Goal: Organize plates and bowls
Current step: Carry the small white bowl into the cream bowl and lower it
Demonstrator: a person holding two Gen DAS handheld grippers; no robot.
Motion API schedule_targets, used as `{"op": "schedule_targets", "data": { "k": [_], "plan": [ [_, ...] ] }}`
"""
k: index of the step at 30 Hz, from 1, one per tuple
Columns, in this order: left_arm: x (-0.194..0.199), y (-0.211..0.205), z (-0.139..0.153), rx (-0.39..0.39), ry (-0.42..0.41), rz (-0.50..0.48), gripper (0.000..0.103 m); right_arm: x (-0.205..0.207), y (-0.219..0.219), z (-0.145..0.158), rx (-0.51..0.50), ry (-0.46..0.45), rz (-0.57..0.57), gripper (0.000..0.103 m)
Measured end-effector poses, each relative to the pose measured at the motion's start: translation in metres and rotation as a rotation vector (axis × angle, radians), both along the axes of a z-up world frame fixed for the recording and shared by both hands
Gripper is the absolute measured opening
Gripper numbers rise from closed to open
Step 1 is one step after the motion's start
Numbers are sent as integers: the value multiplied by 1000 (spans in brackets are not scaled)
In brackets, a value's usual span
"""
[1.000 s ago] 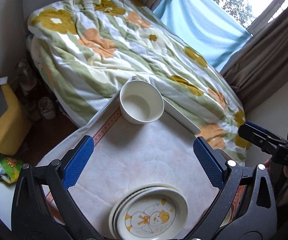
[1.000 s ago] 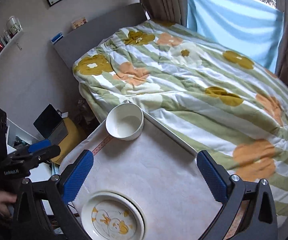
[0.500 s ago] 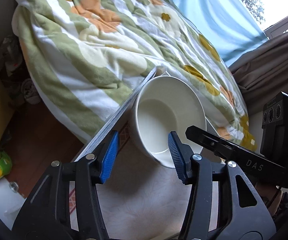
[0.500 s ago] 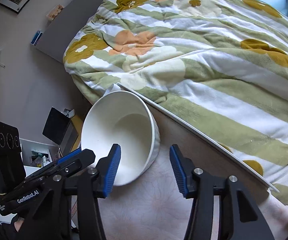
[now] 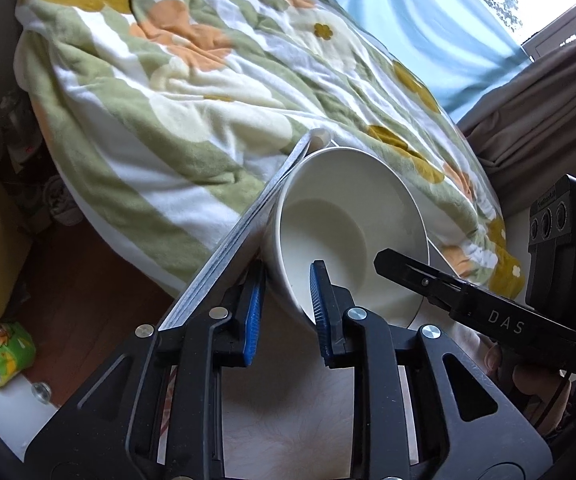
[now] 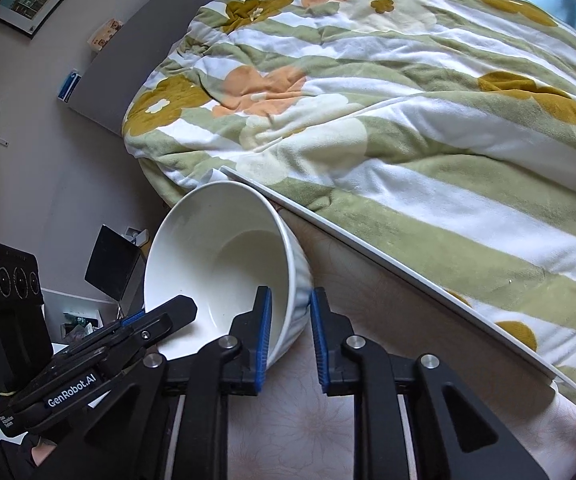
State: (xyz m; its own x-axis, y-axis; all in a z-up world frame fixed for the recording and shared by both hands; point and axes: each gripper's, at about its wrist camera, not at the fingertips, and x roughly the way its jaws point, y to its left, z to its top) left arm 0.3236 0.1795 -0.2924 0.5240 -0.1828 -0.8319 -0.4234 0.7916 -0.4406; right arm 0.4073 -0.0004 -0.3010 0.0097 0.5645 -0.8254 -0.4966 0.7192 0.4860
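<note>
**Two grippers on one white bowl at the table corner**

A deep, glossy white ceramic bowl (image 5: 340,224) with a ribbed outer wall sits at the far corner of a small table covered by a pale cloth printed with faint flowers (image 6: 308,432). The bowl's smooth, empty inside faces both cameras.

The left gripper (image 5: 284,312), black plastic with ridged blue pads, straddles the bowl's near-left rim: one pad inside, one against the outer wall. Its jaws are closing, the bowl wall between them and the pads pressing on it. The right gripper (image 6: 288,334), of the same build, clamps the opposite side of the rim in the same way, one blue pad inside and one on the ribbed outside; its jaws are closing too, on the bowl wall.

In the left wrist view the right gripper's black fingers lie over the bowl's right edge, with a person's fingers under its handle.

The bowl stands close to two table edges. A thin white strip (image 6: 388,256) runs along the far side, and just beyond it lies a bed under a plush quilt striped green and white with ochre and orange flowers (image 5: 192,92). To the left the table drops off to a dark wood floor (image 5: 88,300). The cloth nearer the cameras is bare in both views.
</note>
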Motion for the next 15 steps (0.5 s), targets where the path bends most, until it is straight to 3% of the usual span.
{"op": "schedule_targets", "data": {
  "k": [7, 15],
  "plan": [
    [-17, -19, 49, 74, -64, -36, 20, -17, -17, 29, 43, -35, -30, 17],
    [-61, -85, 128, 121, -155, -124, 20, -71, -78, 100, 81, -118, -112, 16]
  ]
}}
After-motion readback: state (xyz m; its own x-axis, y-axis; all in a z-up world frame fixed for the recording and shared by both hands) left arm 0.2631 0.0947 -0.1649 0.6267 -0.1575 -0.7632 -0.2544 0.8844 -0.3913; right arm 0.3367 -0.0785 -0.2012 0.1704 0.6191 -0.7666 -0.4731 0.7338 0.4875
